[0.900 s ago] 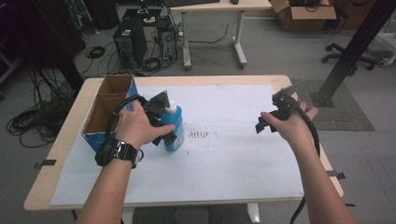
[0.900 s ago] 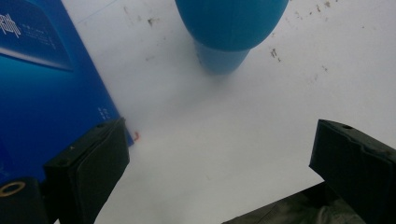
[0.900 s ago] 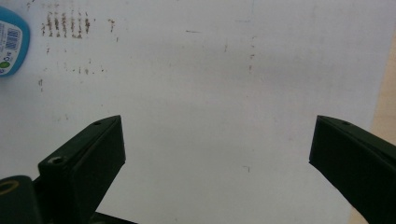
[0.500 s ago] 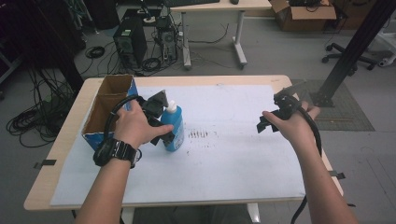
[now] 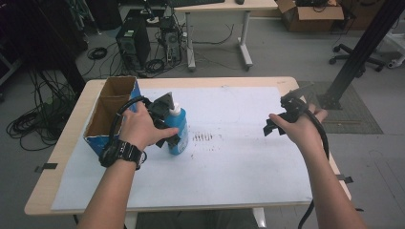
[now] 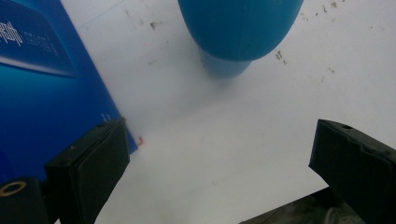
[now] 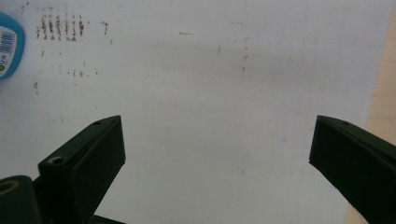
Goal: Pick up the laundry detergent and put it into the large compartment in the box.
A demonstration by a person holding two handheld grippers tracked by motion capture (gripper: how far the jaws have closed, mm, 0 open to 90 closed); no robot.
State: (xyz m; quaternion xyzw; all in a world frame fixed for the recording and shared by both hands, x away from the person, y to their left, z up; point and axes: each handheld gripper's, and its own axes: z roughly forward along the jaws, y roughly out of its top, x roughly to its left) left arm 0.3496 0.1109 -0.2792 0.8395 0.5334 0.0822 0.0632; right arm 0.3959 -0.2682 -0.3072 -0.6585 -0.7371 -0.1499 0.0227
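I noted little change: my left gripper (image 5: 168, 125) stayed beside the blue bottle (image 5: 177, 128), jaws wide and empty; my right gripper (image 5: 282, 119) idled at 3 o'clock, wide.

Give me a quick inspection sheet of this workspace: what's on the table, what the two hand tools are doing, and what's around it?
Surface: wooden table under a white sheet with dark smudges.
Job's things: blue bottle with white cap, upright; open blue cardboard box at the table's left.
Clutter: nothing seen.
Grippers: left gripper open, close by the bottle; right gripper open over bare sheet.
Cables: one trails along the right forearm; more coil on the floor.
Surroundings: computer towers, desk, cardboard box, office chair.
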